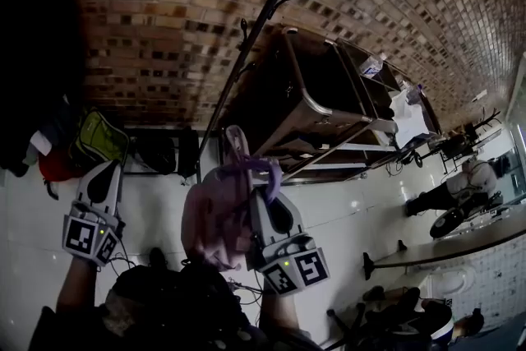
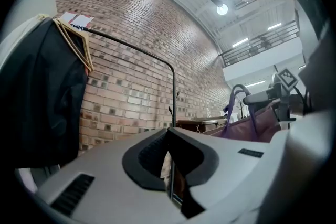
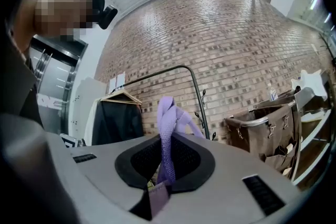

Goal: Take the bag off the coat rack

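My right gripper (image 1: 256, 197) is shut on the purple strap (image 3: 167, 113) of a pinkish-purple bag (image 1: 209, 218), which hangs beside it. The strap rises in a loop between the jaws (image 3: 167, 136). The left gripper view shows the same bag (image 2: 262, 123) at its right, its handles arching upward. The black coat rack pole (image 1: 255, 29) with small hooks stands just beyond the bag against the brick wall and is apart from the strap (image 3: 198, 99). My left gripper (image 1: 103, 177) hovers off to the left of the bag, its jaws (image 2: 169, 131) closed together with nothing in them.
A brown canvas laundry cart (image 1: 312, 103) stands right of the pole. A clothes rail holds a dark garment (image 2: 47, 97) on a wooden hanger at the left. Bags, one green (image 1: 99, 140), lie by the wall. A table edge (image 1: 460, 242) runs at the right.
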